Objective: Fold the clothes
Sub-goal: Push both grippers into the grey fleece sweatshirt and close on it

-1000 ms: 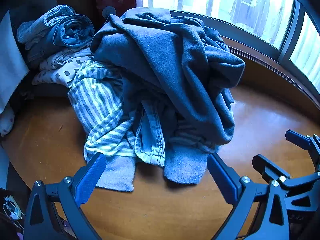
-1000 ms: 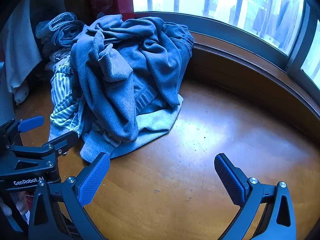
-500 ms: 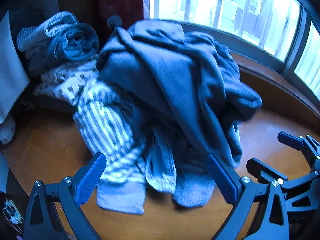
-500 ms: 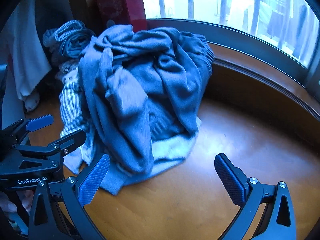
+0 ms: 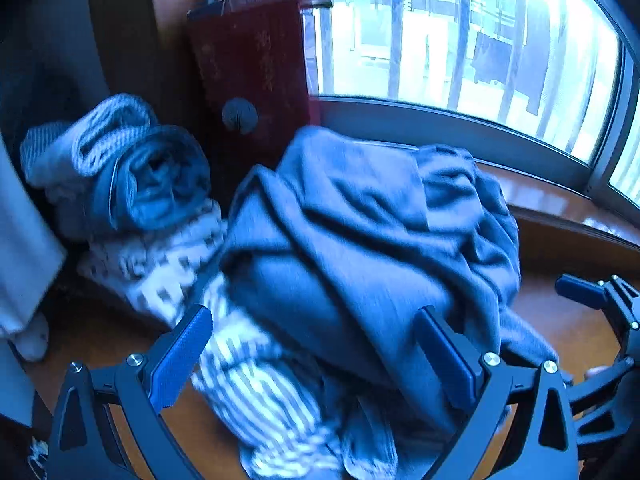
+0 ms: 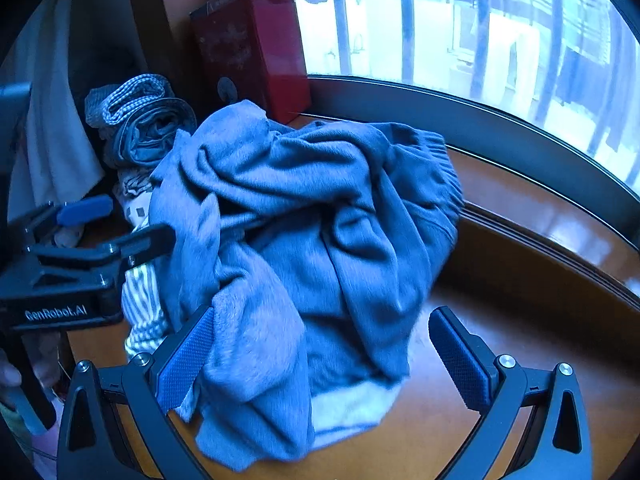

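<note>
1. left gripper (image 5: 314, 354) is spread wide, nothing in it, hanging right over the clothes pile.
2. right gripper (image 6: 320, 354) is wide open too, empty.
3. blue sweater (image 6: 304, 216) sits heaped on the striped shirt (image 5: 256, 384), on the wooden ledge (image 6: 520, 320) by the window (image 6: 480, 40).

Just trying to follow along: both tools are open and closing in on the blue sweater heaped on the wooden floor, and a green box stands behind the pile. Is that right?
Nearly. The box behind the pile is dark red, not green, as the right wrist view shows. The rest holds: the left tool and right tool are open, near the blue sweater on the wooden floor.
</note>
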Tool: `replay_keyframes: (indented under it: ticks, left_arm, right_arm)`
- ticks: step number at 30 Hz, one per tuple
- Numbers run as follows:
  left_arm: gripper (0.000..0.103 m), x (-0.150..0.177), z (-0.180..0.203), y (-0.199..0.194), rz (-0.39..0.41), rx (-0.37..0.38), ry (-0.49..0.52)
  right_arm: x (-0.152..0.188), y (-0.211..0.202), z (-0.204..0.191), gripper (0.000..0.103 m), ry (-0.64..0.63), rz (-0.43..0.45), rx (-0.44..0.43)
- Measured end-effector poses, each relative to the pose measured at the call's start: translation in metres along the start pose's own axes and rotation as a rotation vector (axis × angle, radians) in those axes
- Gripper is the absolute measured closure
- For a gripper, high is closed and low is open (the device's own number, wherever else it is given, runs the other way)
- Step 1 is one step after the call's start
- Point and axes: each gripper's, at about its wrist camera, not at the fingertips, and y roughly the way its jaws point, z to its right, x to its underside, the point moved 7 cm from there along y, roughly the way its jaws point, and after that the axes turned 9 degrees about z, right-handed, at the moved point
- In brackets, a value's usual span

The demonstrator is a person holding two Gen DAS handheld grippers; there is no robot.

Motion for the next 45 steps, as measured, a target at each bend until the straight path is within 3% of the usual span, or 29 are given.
replay_keyframes:
  ticks: [6,17,33,35,37,40,42,45]
  left_arm:
    - [0.0,-0.022,0.005,0.021,-0.006,0.025,0.051]
    - [0.0,-0.019,0.014,0.062,-0.051,0.044,0.087]
    - [0.0,-0.014,0.014,0.086,-0.064,0.045,0.069]
    - [0.0,-0.014,0.012,0.085,-0.059,0.052,0.068]
    - [0.003,-0.015,0.009,0.08,-0.037,0.067,0.047]
    - [0.018,-0.015,0.009,0.069,0.007,0.088,0.058]
    - [0.026,-0.014,0.008,0.064,0.027,0.09,0.063]
    - [0.035,-0.016,0.004,0.06,0.038,0.102,0.058]
  right_arm:
    - [-0.014,0.027,-0.006,0.0,-0.017,-0.008,0.006]
    - [-0.013,0.065,-0.002,0.0,-0.035,-0.054,-0.037]
    - [-0.005,0.064,-0.001,0.001,-0.014,0.009,-0.039]
    - [-0.003,0.058,-0.003,0.007,-0.009,0.034,-0.031]
    - [-0.001,0.049,-0.009,0.023,-0.01,0.074,-0.039]
    - [0.001,0.037,-0.019,0.063,-0.032,0.121,-0.043]
    - [-0.001,0.036,-0.02,0.079,-0.026,0.137,-0.044]
    - [-0.002,0.031,-0.019,0.087,0.005,0.147,-0.059]
